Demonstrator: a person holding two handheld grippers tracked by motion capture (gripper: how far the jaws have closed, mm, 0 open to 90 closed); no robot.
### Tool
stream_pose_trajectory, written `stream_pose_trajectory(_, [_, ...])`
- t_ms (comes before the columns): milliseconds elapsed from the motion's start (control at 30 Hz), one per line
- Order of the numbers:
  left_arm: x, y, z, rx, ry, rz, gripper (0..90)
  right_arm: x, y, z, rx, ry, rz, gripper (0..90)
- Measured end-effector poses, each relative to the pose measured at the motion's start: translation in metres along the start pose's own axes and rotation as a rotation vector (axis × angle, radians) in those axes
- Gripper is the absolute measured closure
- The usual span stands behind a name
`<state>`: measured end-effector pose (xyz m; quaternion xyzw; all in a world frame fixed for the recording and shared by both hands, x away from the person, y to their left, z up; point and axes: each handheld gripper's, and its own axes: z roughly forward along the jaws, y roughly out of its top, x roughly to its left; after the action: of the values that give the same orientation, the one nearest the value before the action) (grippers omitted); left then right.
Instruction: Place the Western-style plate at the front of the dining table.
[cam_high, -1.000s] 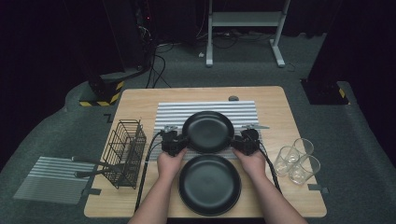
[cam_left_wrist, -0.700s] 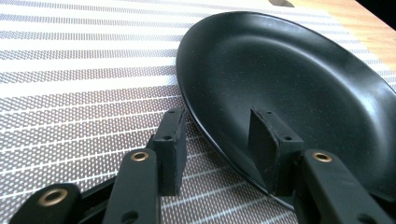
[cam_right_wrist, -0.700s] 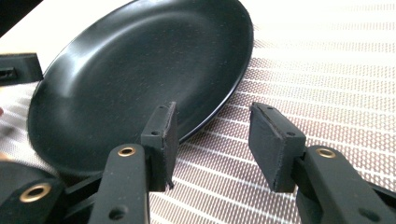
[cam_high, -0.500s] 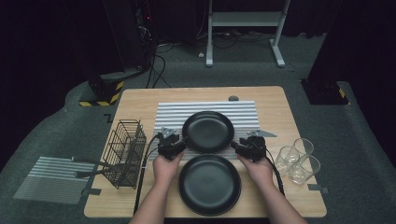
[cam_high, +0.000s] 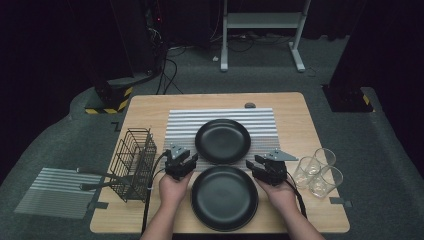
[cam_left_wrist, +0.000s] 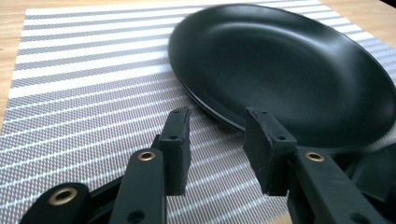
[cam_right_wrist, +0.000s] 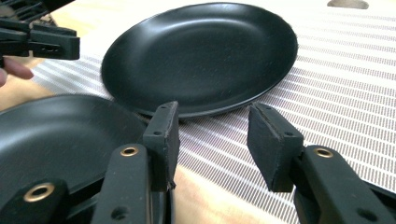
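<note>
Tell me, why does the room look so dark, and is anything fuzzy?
High view: light falls on the table while the room behind stays black. Left gripper view: the far plate has a smeared rim. Right gripper view: that plate gleams softly and the fingers look sharp.

- Left gripper (cam_high: 191, 160): black body, grey three-cornered plate on top, black cable trailing back along the forearm.
- Right gripper (cam_high: 254, 166): same black build, grey plate, black cable.
- Jaws: black bars with brass-ringed holes, small screws and blocky black pads (cam_left_wrist: 177, 149) with dull, flat faces.
- Left hand (cam_high: 174, 189) and right hand (cam_high: 280, 192): bare, forearms without sleeves.
</note>
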<state>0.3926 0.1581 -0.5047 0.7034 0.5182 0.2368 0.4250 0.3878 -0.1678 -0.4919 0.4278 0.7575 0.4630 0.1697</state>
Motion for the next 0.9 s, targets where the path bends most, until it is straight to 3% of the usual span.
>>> stream_pose_trajectory(300, [-0.007, -0.015, -0.019, 0.027, -0.017, 0.056, 59.8, 0.01, -0.012, -0.02, 0.03, -0.028, -0.091, 55.6])
stream_pose_trajectory(333, [-0.01, -0.016, -0.02, -0.012, -0.024, 0.029, 59.7, 0.011, -0.014, -0.023, 0.038, -0.034, -0.092, 55.1])
stream_pose_trajectory(400, [-0.012, -0.017, -0.025, -0.03, -0.035, 0.041, 59.8, 0.011, -0.017, -0.029, 0.048, -0.048, -0.107, 54.6])
stream_pose_trajectory(433, [-0.01, -0.016, -0.028, -0.006, -0.031, 0.086, 59.9, 0.011, -0.018, -0.032, 0.052, -0.054, -0.105, 53.4])
stream_pose_trajectory(467, [-0.013, -0.016, -0.027, -0.02, -0.041, 0.072, 60.0, 0.011, -0.019, -0.034, 0.056, -0.057, -0.103, 52.4])
stream_pose_trajectory(500, [-0.013, -0.016, -0.028, -0.023, -0.037, 0.092, 60.1, 0.01, -0.021, -0.036, 0.06, -0.066, -0.103, 52.2])
stream_pose_trajectory(667, [-0.017, -0.014, -0.033, -0.043, -0.053, 0.088, 59.6, 0.005, -0.032, -0.041, 0.037, -0.094, -0.068, 49.9])
stream_pose_trajectory(767, [-0.021, -0.014, -0.038, -0.063, -0.067, 0.088, 57.6, 0.004, -0.039, -0.04, 0.049, -0.113, -0.072, 47.6])
stream_pose_trajectory(900, [-0.021, -0.015, -0.038, -0.059, -0.08, 0.084, 54.5, -0.001, -0.041, -0.044, 0.038, -0.125, -0.056, 48.1])
